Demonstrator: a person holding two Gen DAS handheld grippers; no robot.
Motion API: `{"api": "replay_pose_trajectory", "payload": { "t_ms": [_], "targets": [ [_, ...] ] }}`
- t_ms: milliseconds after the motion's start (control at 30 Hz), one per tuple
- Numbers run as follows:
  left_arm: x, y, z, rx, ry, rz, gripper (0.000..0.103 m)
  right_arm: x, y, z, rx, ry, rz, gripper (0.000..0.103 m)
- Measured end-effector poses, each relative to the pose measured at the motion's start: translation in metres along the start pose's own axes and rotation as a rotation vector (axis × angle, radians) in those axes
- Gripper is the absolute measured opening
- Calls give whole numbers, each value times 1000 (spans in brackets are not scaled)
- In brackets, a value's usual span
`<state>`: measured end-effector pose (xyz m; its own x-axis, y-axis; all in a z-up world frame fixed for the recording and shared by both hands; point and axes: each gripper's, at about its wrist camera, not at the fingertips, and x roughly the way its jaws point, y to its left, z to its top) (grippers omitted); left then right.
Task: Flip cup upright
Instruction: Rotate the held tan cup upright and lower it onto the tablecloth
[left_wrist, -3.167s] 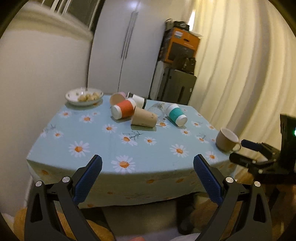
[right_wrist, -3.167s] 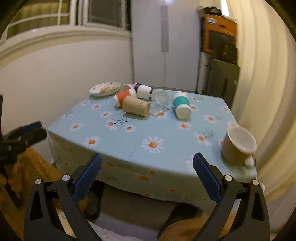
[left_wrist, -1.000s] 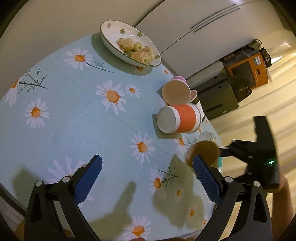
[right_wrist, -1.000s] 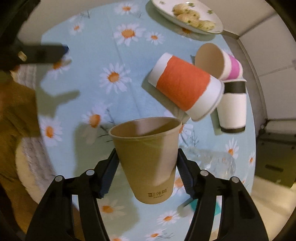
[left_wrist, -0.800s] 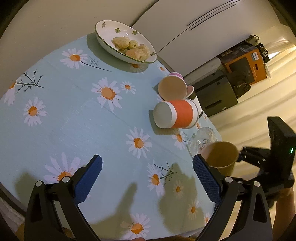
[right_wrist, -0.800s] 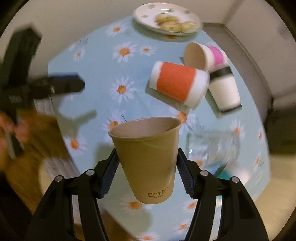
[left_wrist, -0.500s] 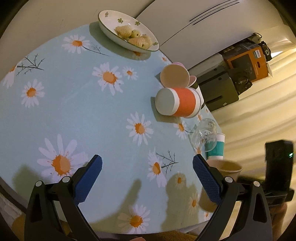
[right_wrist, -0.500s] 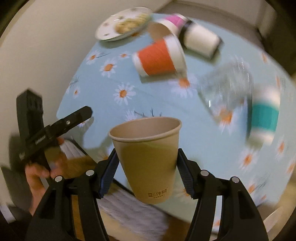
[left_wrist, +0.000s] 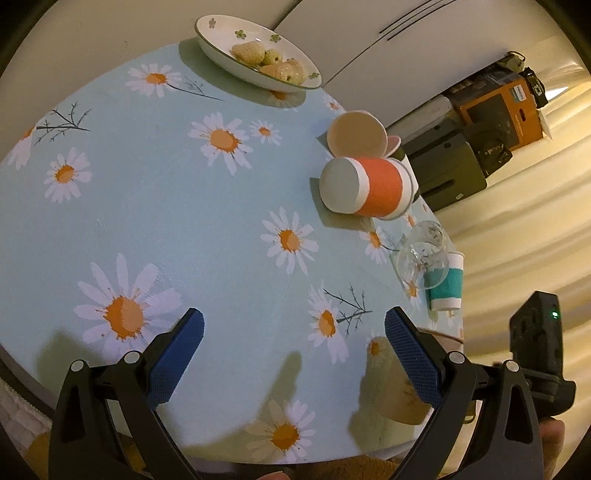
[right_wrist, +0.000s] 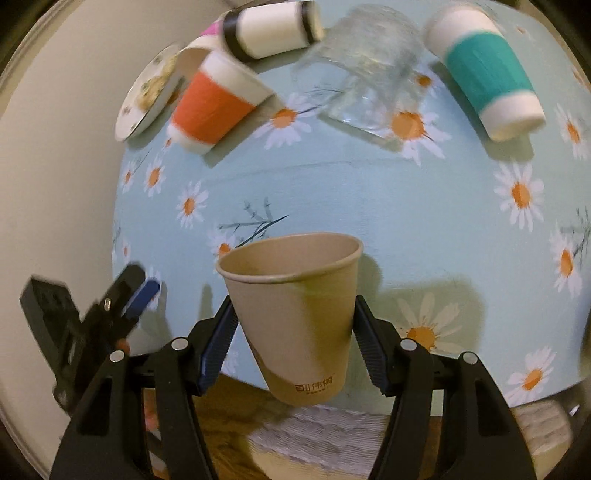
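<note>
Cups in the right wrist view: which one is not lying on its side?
The plain brown paper cup, held mouth-up between the right tongs. The orange-banded cup, teal-banded cup and black-banded cup all lie on the daisy tablecloth.

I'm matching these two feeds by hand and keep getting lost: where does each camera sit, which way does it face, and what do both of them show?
Left wrist: rides the open left claw, angled down over the daisy tablecloth; its two blue pads frame the view, and the right claw shows at the right edge.
Right wrist: rides the right claw, shut on the upright brown paper cup near the table edge; the left claw appears lower left.
Shared: orange cup, clear glass, teal cup, plate.
</note>
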<state>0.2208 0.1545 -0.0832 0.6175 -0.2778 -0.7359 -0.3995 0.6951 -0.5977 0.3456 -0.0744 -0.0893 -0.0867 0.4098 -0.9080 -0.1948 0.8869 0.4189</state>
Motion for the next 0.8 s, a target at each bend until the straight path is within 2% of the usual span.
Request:
{"api": "replay_pose_trajectory", "payload": {
  "t_ms": [333, 400, 467, 800],
  "targets": [
    [0, -3, -1, 12, -6, 13, 95, 12, 4, 2, 2, 33, -20, 65],
    [1, -3, -1, 9, -3, 12, 95, 10, 5, 2, 5, 31, -15, 65],
    [2, -4, -2, 15, 1, 13, 95, 9, 6, 2, 4, 30, -12, 70],
    [-1, -6, -2, 35, -7, 19, 95, -9, 2, -5, 0, 19, 4, 70]
  ]
}}
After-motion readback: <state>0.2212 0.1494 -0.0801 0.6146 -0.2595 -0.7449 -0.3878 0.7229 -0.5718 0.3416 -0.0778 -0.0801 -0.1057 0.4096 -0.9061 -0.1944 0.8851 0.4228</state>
